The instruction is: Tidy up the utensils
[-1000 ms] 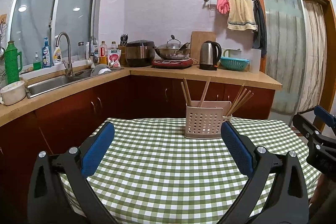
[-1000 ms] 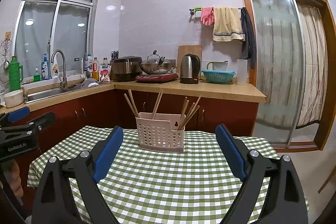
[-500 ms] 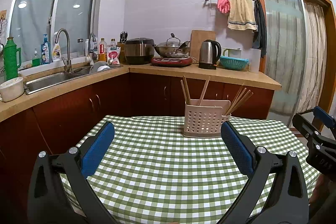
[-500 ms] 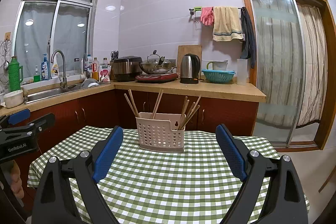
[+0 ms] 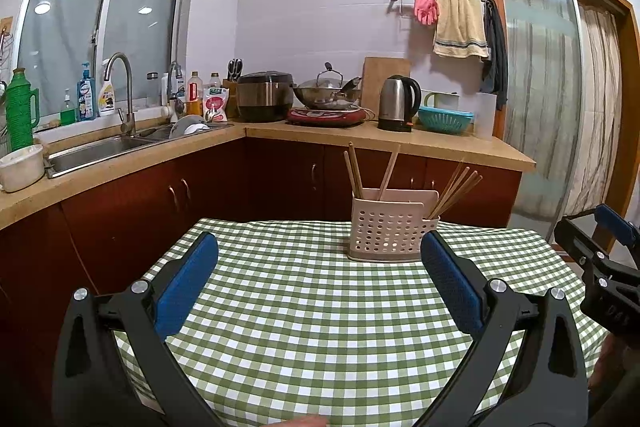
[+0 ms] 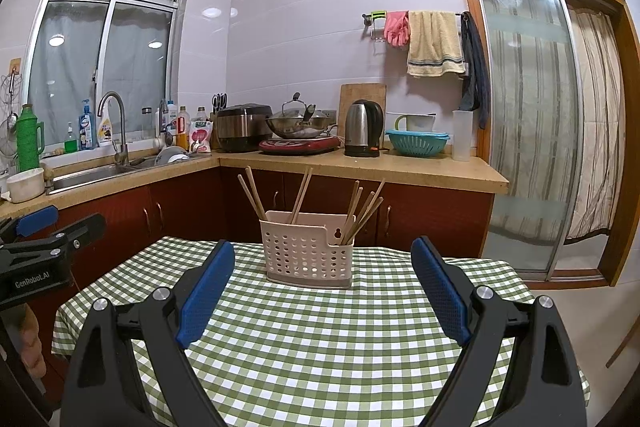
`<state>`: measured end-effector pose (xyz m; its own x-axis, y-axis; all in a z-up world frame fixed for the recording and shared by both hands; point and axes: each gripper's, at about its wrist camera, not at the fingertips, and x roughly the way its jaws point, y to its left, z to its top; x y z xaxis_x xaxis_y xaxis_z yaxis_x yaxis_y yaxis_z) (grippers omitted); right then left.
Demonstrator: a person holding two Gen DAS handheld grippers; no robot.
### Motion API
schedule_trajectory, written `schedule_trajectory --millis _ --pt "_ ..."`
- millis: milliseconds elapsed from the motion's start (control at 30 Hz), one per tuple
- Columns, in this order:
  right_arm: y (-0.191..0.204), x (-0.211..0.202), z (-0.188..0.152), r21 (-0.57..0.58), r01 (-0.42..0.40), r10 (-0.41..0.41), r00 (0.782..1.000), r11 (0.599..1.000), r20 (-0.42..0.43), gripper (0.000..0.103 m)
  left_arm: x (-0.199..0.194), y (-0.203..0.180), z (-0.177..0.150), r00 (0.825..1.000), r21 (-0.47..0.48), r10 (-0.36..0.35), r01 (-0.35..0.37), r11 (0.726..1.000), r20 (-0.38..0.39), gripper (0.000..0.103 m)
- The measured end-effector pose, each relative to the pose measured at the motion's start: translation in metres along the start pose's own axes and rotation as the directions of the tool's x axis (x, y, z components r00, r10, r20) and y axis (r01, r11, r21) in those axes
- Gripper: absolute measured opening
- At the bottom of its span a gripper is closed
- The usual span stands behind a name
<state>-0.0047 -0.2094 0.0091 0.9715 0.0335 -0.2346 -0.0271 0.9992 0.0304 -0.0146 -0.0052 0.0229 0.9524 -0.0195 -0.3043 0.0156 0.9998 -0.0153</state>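
A pale pink perforated plastic utensil holder (image 6: 307, 254) is standing upright on the far half of a worktop covered with a green-and-white checked cloth (image 6: 320, 347). Light wooden chopsticks (image 6: 362, 211) are leaning inside it in two groups: a few are sitting in the taller back-left compartment and fanning left, while a tighter bunch is sitting in the lower right compartment and tilting right. No loose utensil is showing on the cloth in either view.

Nearer the cameras, both tools are hovering over the near part of the cloth, well apart from the holder. The left tool (image 5: 318, 271) is showing its blue-padded fingers (image 5: 186, 287) spread wide with nothing between them. The right tool (image 6: 322, 283) is likewise spread wide and carrying nothing, with the holder appearing in the gap between its fingers. Each tool is also showing at the edge of the other's view.

This arrangement is fitting two stages. Either the chopsticks are already sitting sorted and the tools are hanging idle, or the scattered back group is waiting to be gathered with the right-hand bunch. The pictures are not settling which. Any further move would be calling for a narrow pinch on a thin, slippery stick near its top, without tipping the light holder.

Behind the worktop, a kitchen counter (image 6: 360, 167) is running along the wall.
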Motion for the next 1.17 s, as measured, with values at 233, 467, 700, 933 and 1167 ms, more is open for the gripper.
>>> schedule_trajectory --millis 233,467,700,933,1167 --pt "0.002 0.002 -0.002 0.000 -0.002 0.002 1.000 1.000 -0.006 0.087 0.001 0.000 -0.001 1.000 -0.007 -0.005 0.005 1.000 0.001 0.099" --pt "0.004 0.005 -0.005 -0.001 -0.002 0.002 1.000 1.000 -0.011 0.087 0.005 0.000 -0.001 1.000 0.002 -0.002 0.002 1.000 -0.012 0.099" --pt "0.004 0.008 -0.011 -0.001 -0.003 0.003 1.000 1.000 -0.020 0.087 0.011 -0.002 -0.004 1.000 0.015 0.010 -0.010 1.000 -0.013 0.099" --pt "0.001 0.015 -0.015 0.001 -0.004 0.004 0.999 1.000 -0.036 0.087 0.026 0.000 -0.008 0.999 0.004 0.009 -0.008 1.000 -0.031 0.099" --pt "-0.015 0.041 -0.029 0.038 0.004 0.000 0.995 0.999 -0.098 0.087 0.077 0.008 -0.032 0.985 0.000 0.016 -0.016 1.000 -0.172 0.099"
